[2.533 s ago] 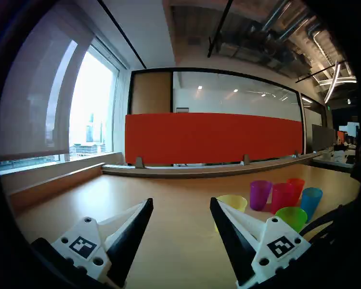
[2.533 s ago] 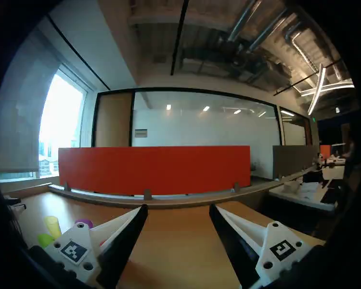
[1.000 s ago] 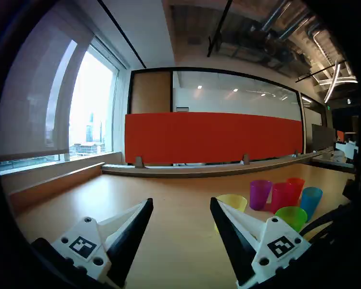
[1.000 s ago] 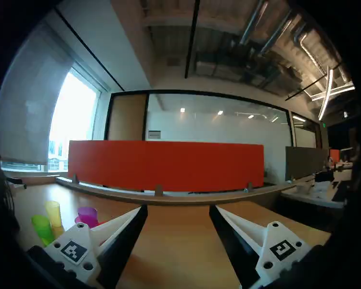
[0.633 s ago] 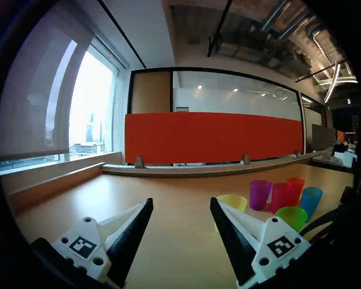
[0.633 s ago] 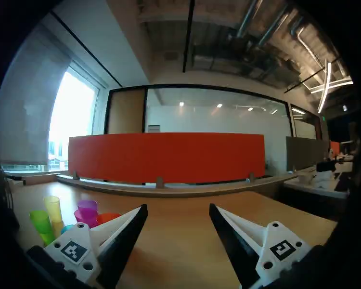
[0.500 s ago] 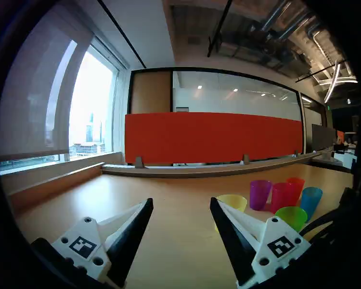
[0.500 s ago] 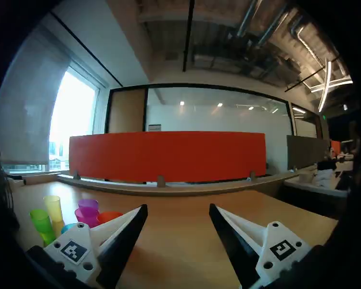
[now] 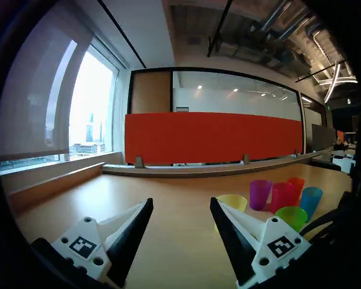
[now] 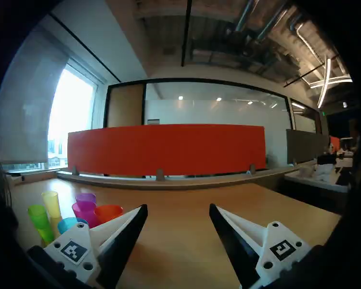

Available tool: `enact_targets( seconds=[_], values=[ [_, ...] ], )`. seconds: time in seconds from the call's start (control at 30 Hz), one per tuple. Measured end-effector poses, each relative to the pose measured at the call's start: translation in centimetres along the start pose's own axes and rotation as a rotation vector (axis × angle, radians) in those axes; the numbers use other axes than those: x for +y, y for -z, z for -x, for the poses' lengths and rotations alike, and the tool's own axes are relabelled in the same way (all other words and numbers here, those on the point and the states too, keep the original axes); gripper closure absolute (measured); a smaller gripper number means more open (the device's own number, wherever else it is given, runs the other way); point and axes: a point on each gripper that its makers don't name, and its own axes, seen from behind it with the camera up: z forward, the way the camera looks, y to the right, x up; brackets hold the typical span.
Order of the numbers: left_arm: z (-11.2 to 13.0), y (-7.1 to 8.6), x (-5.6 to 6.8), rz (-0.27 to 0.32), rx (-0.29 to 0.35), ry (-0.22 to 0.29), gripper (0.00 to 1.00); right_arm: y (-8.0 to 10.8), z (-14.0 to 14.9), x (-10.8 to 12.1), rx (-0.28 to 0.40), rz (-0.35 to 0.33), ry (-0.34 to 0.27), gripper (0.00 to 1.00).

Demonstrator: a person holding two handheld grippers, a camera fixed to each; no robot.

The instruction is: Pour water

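Note:
Several coloured plastic cups stand in a cluster on the wooden desk (image 9: 180,192). In the left gripper view the yellow cup (image 9: 231,202) sits just behind my right finger, with purple (image 9: 260,194), pink (image 9: 281,197), orange (image 9: 296,185), blue (image 9: 310,201) and green (image 9: 291,216) cups to the right. My left gripper (image 9: 180,208) is open and holds nothing. In the right gripper view the cups lie at lower left: green (image 10: 38,221), yellow (image 10: 51,203), purple (image 10: 85,197), magenta (image 10: 85,211), orange (image 10: 108,213), blue (image 10: 69,224). My right gripper (image 10: 177,209) is open over bare desk.
An orange partition panel (image 9: 212,137) runs along the desk's far edge. A bright window (image 9: 91,113) and a low ledge line the left side. Another desk with white items (image 10: 320,178) stands to the right. Glass walls stand behind.
The right gripper view has swung and tipped down, so the cup cluster has come fully into sight at lower left. The left gripper has stayed still. Both stay open.

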Motion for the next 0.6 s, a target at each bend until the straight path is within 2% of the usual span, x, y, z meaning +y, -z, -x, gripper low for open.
enact_targets(
  seconds=[0.6],
  values=[
    [-0.04,-0.05,-0.08,0.0,0.0,0.0,0.13,-0.12,0.91,-0.17,-0.031,0.008,0.018,0.01]
  ],
)
